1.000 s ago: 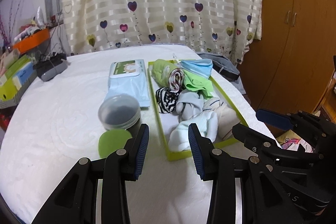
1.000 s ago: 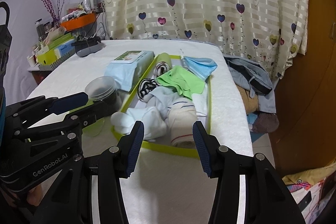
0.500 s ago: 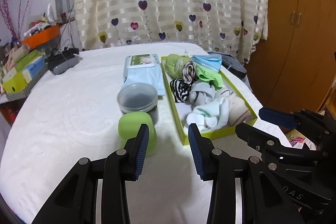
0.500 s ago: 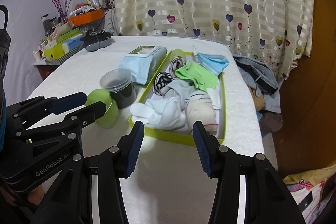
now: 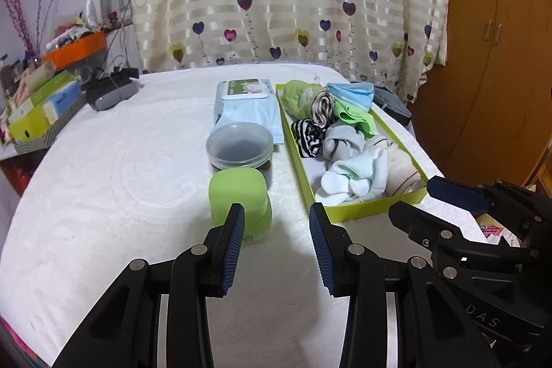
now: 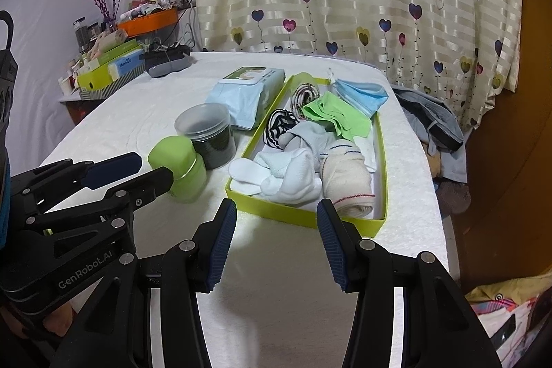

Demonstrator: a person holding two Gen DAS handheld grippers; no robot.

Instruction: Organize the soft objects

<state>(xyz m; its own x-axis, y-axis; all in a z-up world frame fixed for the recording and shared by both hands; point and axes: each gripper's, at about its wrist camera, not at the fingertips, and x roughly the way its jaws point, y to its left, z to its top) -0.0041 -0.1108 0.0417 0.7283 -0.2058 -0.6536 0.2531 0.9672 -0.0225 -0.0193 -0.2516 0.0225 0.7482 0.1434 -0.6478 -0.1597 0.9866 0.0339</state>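
A lime-green tray (image 5: 372, 211) (image 6: 303, 212) on the white bed holds white socks (image 5: 355, 175) (image 6: 276, 175), a beige sock roll (image 5: 400, 168) (image 6: 345, 178), grey socks (image 5: 341, 140), a striped roll (image 5: 307, 133), a green cloth (image 5: 355, 116) and a blue face mask (image 5: 352, 92). My left gripper (image 5: 276, 212) hovers open and empty, short of the tray's near left corner. My right gripper (image 6: 276, 209) hangs open and empty before the tray's front rim. Each gripper shows at the edge of the other's view.
A green bottle (image 5: 239, 199) (image 6: 179, 166) stands by my left finger, with a clear jar (image 5: 239, 147) and a wipes pack (image 5: 246, 102) behind it. Boxes and an orange bin (image 5: 76, 49) crowd the far left. The bed drops off right of the tray beside wooden wardrobe doors (image 5: 500, 57).
Both grippers have drawn back from the tray, so it looks smaller and farther. The green bottle has come fully into view. The jaws keep the same gap.
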